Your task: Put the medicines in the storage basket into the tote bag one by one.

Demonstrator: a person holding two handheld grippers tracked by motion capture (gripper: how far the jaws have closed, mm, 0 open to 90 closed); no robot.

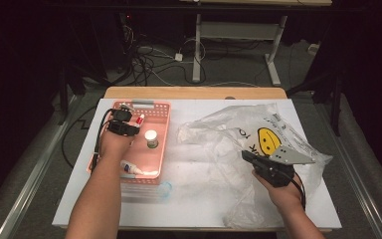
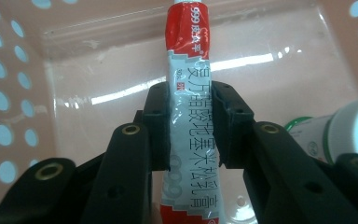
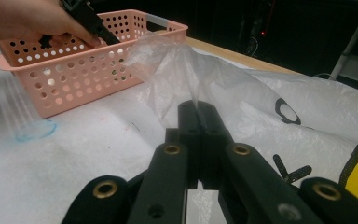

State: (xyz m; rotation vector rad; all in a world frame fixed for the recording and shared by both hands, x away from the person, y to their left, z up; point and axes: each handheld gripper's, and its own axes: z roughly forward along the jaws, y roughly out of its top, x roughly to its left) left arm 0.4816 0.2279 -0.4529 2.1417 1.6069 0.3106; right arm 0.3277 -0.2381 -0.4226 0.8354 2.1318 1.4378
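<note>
My left gripper (image 2: 192,116) is shut on a red and white ointment tube (image 2: 189,46), its pads pressing the tube's middle inside the pink basket (image 2: 9,93). In the high view the left gripper (image 1: 133,124) sits over the basket's far left part, with the tube (image 1: 140,119) at its tip. My right gripper (image 3: 198,116) is shut on a fold of the clear plastic bag (image 3: 242,93). From above, the right gripper (image 1: 247,156) holds the bag (image 1: 229,129) near its printed yellow smiley face (image 1: 271,141).
The pink basket (image 1: 161,107) also holds a white bottle with a green band (image 1: 151,138) and a second tube (image 1: 132,169) at its near end. A blue ring (image 1: 164,189) lies on the white table cover (image 1: 189,209) by the basket's near corner. Cables and desk legs stand beyond the table.
</note>
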